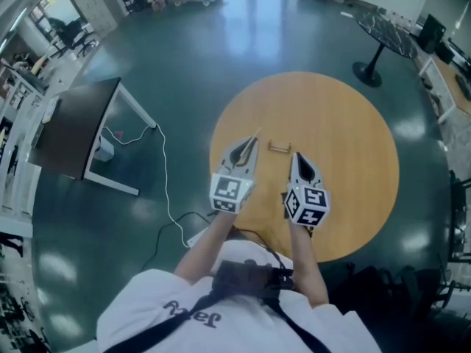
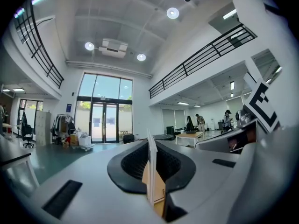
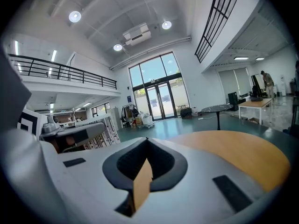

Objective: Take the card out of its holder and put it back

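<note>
Left tongs (image 1: 249,149) clamped on card (image 2: 151,164), just left of holder (image 1: 279,147). Right tongs (image 3: 146,143) closed, empty, just this side of holder. Risk: thin card skews in my grip and misses; unbraced holder slides or tips.

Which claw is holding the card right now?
The left claw: it is shut on the thin white card, seen edge-on between its jaws. The right claw is shut with nothing between its jaws.
</note>
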{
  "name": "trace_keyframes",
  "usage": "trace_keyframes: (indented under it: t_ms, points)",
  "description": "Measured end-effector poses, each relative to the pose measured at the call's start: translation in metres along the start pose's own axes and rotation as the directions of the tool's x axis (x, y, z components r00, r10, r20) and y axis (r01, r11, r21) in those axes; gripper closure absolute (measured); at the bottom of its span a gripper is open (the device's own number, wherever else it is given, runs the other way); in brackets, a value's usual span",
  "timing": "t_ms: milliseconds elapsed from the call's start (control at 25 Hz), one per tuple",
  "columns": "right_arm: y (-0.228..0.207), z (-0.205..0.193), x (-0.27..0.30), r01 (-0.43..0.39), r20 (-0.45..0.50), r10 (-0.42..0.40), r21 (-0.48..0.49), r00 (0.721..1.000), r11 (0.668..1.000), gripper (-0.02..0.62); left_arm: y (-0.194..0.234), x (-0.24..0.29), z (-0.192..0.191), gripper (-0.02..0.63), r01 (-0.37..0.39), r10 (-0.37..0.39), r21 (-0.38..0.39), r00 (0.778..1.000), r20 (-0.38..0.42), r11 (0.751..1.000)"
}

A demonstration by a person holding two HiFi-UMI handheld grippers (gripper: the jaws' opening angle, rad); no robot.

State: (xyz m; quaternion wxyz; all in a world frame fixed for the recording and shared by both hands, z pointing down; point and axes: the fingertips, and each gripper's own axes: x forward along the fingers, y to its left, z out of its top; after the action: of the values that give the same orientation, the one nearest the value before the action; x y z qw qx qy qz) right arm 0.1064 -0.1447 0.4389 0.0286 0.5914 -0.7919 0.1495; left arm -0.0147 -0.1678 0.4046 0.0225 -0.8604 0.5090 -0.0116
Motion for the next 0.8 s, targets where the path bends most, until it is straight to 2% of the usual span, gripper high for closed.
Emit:
trace_keyframes:
  t_ms: [440, 800]
  points:
    - [-0.024, -0.041, 0.033, 0.045, -0.109, -0.036, 0.084, 0.993, 0.995, 0.577, 0.029, 0.020, -0.049, 0.578, 0.002, 0.000, 0.015, 0.993, -0.115, 1.000]
    - [-0.053, -0.062, 0.047, 0.118, -0.169, -0.093, 0.142, 0.981, 0.983, 0.577, 0.061, 0.045, -0.087, 0.578, 0.090, -0.085, 0.016, 0.977, -0.197, 0.996]
